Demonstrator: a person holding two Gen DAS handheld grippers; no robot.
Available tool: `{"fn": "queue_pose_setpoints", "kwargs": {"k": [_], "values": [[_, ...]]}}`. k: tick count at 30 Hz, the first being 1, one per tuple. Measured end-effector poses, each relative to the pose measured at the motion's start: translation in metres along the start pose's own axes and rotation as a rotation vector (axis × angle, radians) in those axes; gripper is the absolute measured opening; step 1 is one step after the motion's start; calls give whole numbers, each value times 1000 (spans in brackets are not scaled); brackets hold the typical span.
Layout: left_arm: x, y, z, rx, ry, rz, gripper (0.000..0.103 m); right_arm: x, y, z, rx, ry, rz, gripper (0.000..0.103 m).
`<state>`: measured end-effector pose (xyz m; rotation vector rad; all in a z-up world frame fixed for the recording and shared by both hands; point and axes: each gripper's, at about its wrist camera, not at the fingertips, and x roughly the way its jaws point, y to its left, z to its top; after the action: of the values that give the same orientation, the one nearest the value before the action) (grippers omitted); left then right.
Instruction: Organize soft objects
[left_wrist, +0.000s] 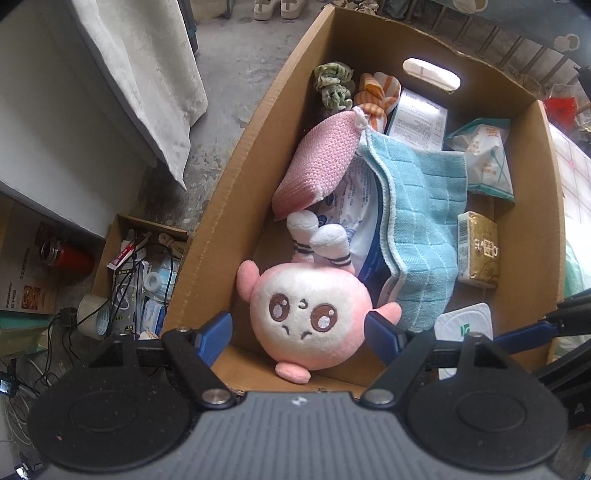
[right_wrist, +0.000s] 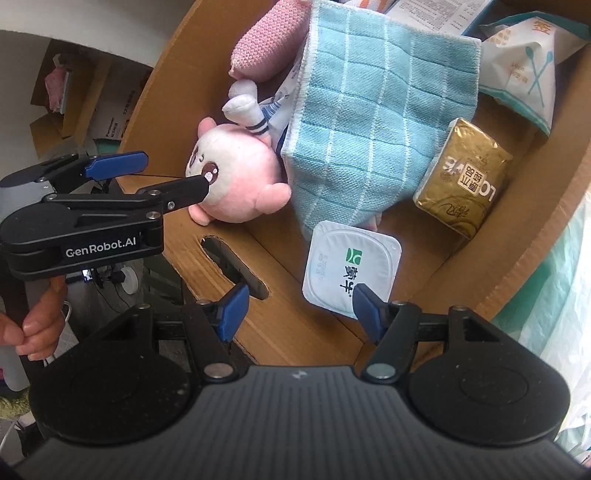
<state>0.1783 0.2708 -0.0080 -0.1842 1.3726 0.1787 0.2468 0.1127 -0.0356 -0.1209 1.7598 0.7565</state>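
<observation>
1. Brown corrugated cardboard box, open-topped with an oval handle cut-out in its end wall: all soft items listed below lie inside it.
2. Round pink-and-white plush toy with embroidered brown eyes: it lies at the near end of the box, face up, its white striped legs pointing toward the far end.
3. Light blue checked cloth: draped over the middle of the box, touching the plush toy on one side.
4. Pink knitted pad: leaning against the box's side wall, just beyond the plush toy's legs.
5. Your left gripper: its blue-padded fingers stand apart on either side of the plush toy's head; the pads do not appear to press it.
6. Your right gripper: fingers apart, nothing between them, hovering over the box's near wall beside a white sealed square cup.
7. Gold foil-wrapped packet: against the box wall, beside the cloth.
</observation>
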Motion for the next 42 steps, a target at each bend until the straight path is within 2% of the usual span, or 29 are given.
{"fn": "queue_pose_setpoints", "kwargs": {"k": [2,6,10,14,17,21,29,35,42], "values": [[-4,-2,0,3,-14,-7,80,-8,-4,-4,17,-28,26,63],[-16,-13,-2,18,-49,1,89,-28,-12,-14,75,-88,59,79],[-34,-25,-4,41,-101,-5,90,-54,-21,-27,140,-198,87,85],[-58,-30,-2,26,-163,-25,91,-82,-29,-42,186,-322,89,88],[-79,-29,0,-7,-225,-31,94,-104,-36,-52,200,-425,47,90],[-105,-30,1,-48,-309,13,99,-124,-46,-64,215,-550,-40,97],[-137,-50,0,-100,-370,85,100,-165,-72,-100,249,-748,-209,101],[-147,-83,-8,-95,-370,95,100,-184,-94,-129,238,-780,-275,102],[-153,-124,-14,-50,-347,170,100,-181,-107,-170,245,-812,-304,102]]}}
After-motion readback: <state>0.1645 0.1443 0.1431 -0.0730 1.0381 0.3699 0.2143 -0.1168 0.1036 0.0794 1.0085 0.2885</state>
